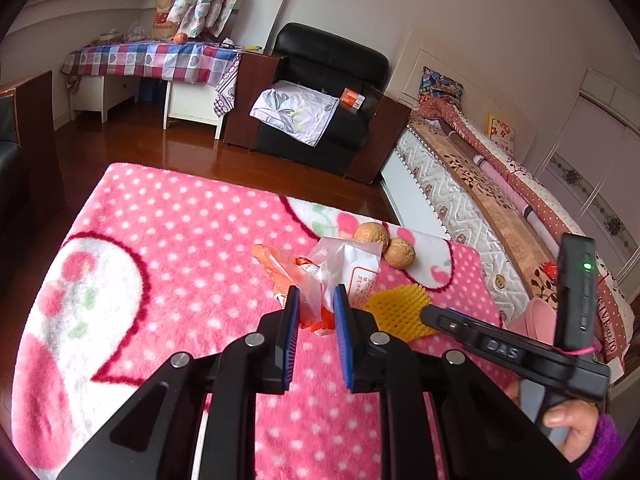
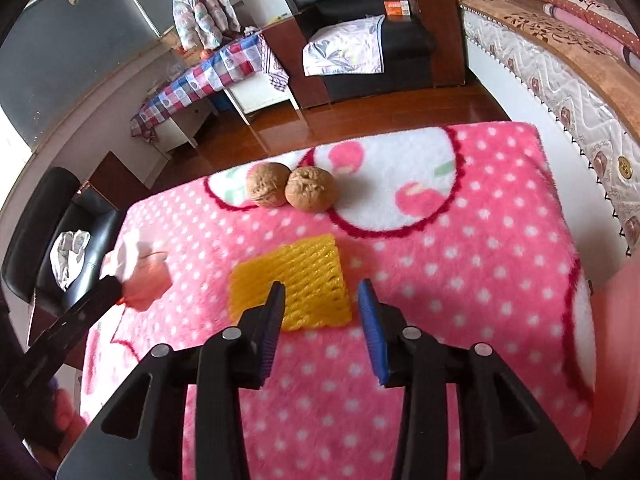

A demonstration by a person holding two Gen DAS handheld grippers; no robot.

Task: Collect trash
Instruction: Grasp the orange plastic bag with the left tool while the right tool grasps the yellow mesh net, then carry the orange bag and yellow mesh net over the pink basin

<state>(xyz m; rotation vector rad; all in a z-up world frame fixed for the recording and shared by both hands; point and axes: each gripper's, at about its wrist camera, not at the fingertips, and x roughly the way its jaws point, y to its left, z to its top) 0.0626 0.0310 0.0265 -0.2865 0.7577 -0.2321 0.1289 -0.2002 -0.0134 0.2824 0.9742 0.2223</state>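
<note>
Seemingly L tool (image 1: 316,300) pinches plastic wrappers (image 1: 320,272), angled down.

Soft, even daylight fills both views, brightest on the pale wall (image 1: 460,20) toward one o'clock in the left wrist view. The polished wood floor (image 1: 192,152) carries white glare streaks at ten o'clock there, and again at twelve o'clock in the right wrist view. Shadows are faint, only a thin dark edge under the yellow foam net (image 2: 290,284). Fisheye bending curves the bed (image 2: 560,92) at two o'clock and blackens the corners. At nine o'clock in the right wrist view the plastic wrappers (image 2: 138,276) smear with motion blur; the pink blanket (image 2: 460,280) stays fairly crisp.
</note>
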